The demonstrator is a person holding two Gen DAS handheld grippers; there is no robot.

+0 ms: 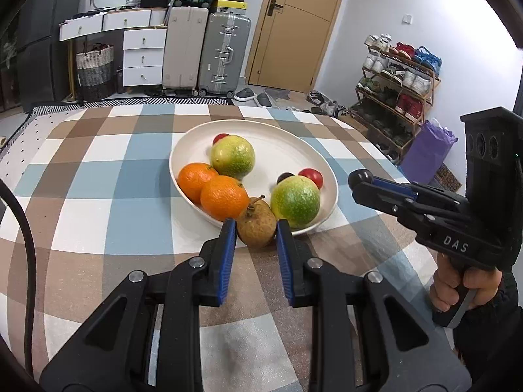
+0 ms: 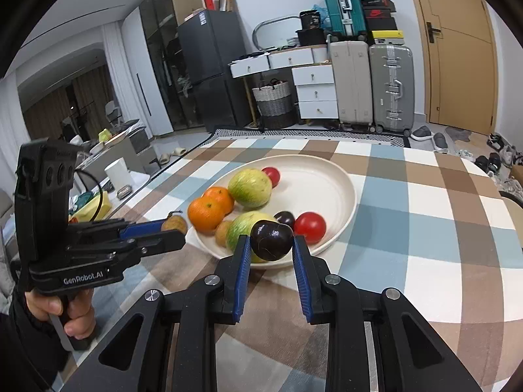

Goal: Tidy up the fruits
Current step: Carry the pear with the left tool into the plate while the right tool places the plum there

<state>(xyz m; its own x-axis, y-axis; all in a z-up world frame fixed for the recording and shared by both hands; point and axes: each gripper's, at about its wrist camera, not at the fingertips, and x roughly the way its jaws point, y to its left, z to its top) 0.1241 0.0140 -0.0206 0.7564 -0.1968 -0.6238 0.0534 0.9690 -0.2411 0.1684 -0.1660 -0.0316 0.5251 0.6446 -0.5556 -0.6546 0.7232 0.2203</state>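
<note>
Left tongs [image 1: 256,228] pinching a brown longan [image 1: 256,227], right tongs [image 2: 271,240] pinching a dark plum [image 2: 272,241] — both over the near rim of the fruit plate [image 1: 287,150]. Smooth, round skins — likely to squirt out if either grip slackens, then roll across the tabletop [image 1: 98,179].

The surface [image 1: 98,176] wears a matt woven cloth in blue, brown and white checks, and on it the wide cream plate [image 1: 287,150] looks smooth with a soft satin sheen. The two oranges [image 1: 212,191] have dimpled, slightly glossy peel, the small brown fruit [image 1: 256,225] a dull rough skin, and the dark plum [image 2: 271,240] a polished shine. Each tool has matt black plastic links, bright metal pivot pins [image 1: 137,276] and ribbed blue pads [image 2: 243,277].
</note>
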